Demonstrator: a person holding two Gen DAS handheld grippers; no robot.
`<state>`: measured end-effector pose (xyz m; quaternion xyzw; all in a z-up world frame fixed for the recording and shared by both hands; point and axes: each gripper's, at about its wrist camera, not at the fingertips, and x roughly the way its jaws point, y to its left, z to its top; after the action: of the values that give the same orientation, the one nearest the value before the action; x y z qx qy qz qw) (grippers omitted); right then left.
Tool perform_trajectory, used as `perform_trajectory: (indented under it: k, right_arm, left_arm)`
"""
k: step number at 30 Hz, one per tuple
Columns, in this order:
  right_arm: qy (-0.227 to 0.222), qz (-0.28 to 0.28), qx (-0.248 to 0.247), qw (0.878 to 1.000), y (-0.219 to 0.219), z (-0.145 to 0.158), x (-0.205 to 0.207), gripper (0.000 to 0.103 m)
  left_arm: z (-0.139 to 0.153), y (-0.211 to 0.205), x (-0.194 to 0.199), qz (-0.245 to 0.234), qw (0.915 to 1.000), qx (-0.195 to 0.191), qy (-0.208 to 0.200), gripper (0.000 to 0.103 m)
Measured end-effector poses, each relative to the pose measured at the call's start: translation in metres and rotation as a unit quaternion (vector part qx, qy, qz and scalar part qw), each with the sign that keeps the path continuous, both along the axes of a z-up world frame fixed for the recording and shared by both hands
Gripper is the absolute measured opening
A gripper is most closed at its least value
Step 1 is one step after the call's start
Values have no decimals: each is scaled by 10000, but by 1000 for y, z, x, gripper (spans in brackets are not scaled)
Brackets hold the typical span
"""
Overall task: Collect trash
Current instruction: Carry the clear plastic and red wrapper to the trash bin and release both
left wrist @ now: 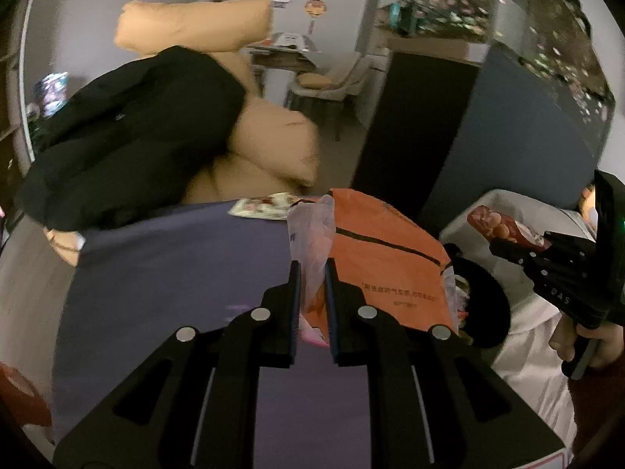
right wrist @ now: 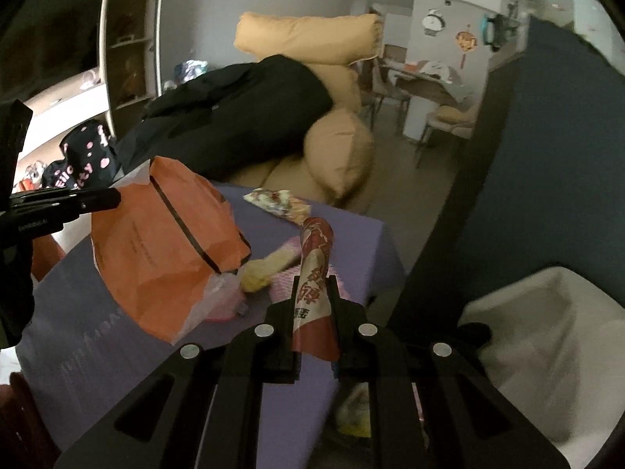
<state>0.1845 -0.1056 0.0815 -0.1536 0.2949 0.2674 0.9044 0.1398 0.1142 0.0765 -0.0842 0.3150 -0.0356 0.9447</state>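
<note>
A purple counter (left wrist: 175,273) fills the lower middle of both views. At lower right stands a white bin (right wrist: 547,332), its inside not clear. The orange bag (left wrist: 383,258) hangs from the left claw (left wrist: 311,273), nearly shut on its clear plastic edge (left wrist: 312,226) at frame centre. The right claw (right wrist: 314,289) is clamped on a red wrapper (right wrist: 314,273), long axis pointing up. Another wrapper (right wrist: 273,199) lies on the counter beyond.

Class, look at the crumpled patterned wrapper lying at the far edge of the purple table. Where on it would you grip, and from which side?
Grip the patterned wrapper across its narrow twisted end, the right one in the right wrist view. It lies flat on the purple table, so come down from above, jaws straddling that end. This is a judgement; both grippers are already full.
</note>
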Motion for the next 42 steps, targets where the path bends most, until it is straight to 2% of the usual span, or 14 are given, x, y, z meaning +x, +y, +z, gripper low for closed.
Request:
perform_trajectory:
  k: [12, 19, 22, 26, 28, 30, 34, 39, 40, 42]
  right_arm:
    - [-110, -898, 202, 9957, -110, -2, 1, 12]
    - [-150, -1210, 302, 9921, -149, -9, 1, 12]
    - [-170, -1374, 326, 9898, -165, -7, 6, 12]
    - [-158, -1570, 342, 9869, -185, -7, 8, 12]
    - [-158, -1639, 358, 9857, -193, -9, 8, 12]
    - [-155, -1679, 391, 9849, -198, -9, 9, 12]
    - [-142, -1726, 495, 9836, -204, -11, 14, 12]
    - [-112, -1639, 559, 9848, -198, -15, 15, 12]
    - [-99, -1610, 568, 9853, -196, -16, 16, 12]
    - [-33, -1497, 596, 9869, -187, -20, 16, 12]
  left_arm:
    - [-3, -119, 47, -915, 9955, 244, 43, 11]
    - [-20, -160, 76, -1249, 9917, 213, 208, 11]
    - [-29, -181, 89, -1329, 9898, 462, 215, 11]
    - [-44, -213, 104, -1426, 9828, 1164, 146, 11]
    - [-53, -223, 111, -1452, 9797, 1368, 196, 11]
    - [-62, -226, 118, -1510, 9798, 1252, 379, 11]
    - [-84, -232, 131, -1696, 9795, 775, 759, 11]
    - [-105, -240, 144, -1784, 9768, 471, 1087, 11]
    - [-108, -237, 148, -1777, 9768, 317, 1155, 13]
    - [-109, -230, 151, -1780, 9761, 31, 1250, 29]
